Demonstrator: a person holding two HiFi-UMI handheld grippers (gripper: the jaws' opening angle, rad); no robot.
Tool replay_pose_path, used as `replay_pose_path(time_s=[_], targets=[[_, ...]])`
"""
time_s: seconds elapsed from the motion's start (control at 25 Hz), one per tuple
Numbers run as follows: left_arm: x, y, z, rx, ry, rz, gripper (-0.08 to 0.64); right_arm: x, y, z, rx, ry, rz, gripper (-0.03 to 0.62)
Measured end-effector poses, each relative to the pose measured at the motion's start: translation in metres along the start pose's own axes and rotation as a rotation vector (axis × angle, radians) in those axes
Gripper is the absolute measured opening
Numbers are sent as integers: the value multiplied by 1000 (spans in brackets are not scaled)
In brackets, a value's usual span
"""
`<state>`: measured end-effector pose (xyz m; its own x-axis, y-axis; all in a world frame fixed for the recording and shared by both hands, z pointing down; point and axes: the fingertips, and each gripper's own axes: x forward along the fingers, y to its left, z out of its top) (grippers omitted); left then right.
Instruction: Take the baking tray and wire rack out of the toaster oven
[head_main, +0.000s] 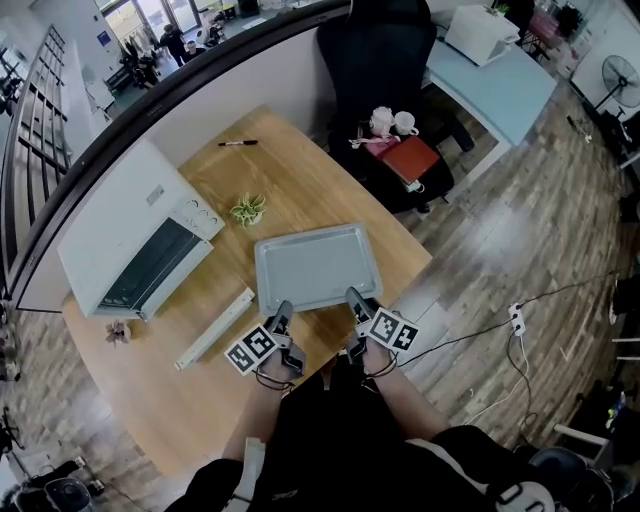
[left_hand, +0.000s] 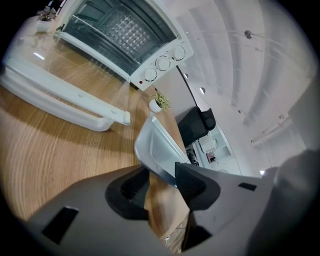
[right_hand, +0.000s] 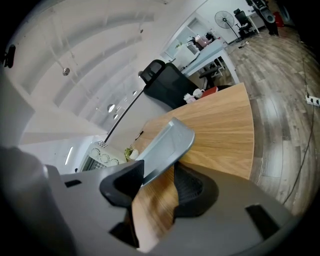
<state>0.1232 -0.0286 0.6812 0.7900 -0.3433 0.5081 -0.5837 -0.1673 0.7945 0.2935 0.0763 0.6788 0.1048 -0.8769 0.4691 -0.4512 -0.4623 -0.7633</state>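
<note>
head view: the grey baking tray (head_main: 315, 262) lies flat on the wooden table (head_main: 300, 170), out of the white toaster oven (head_main: 120, 235) that stands at the table's left. the left gripper (head_main: 281, 316) and right gripper (head_main: 356, 300) sit at the tray's near rim, one toward each corner. a long white bar (head_main: 215, 328) lies parallel to the oven's dark front, and a small potted plant (head_main: 247, 209) stands between oven and tray. left gripper view: the left gripper (left_hand: 162, 175) has its jaws closed on the tray's rim (left_hand: 157, 145) – the metal edge runs between the two dark pads and meets both. beyond it are the white bar (left_hand: 55, 97), the oven's knobs (left_hand: 162, 62) and a grid pattern (left_hand: 125, 30) inside the oven; whether that is the wire rack i cannot tell. right gripper view: the right gripper (right_hand: 160, 172) is likewise clamped on the tray's rim (right_hand: 167, 145), the tray's rounded corner jutting past the pads over the table – a black chair (right_hand: 167, 85) stands beyond the table's far edge.
</note>
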Motion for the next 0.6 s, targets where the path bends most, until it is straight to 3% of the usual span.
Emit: replay_pose_path(time_s=[0.32, 0.52, 0.6], targets=[[12, 13, 0, -21, -15, 37, 153, 16, -11, -3, 4, 57, -28, 198], [24, 20, 5, -42, -17, 76, 153, 32, -12, -1, -66, 119, -61, 211], [28, 23, 3, -35, -2, 109, 153, 38, -13, -2, -101, 151, -82, 247]])
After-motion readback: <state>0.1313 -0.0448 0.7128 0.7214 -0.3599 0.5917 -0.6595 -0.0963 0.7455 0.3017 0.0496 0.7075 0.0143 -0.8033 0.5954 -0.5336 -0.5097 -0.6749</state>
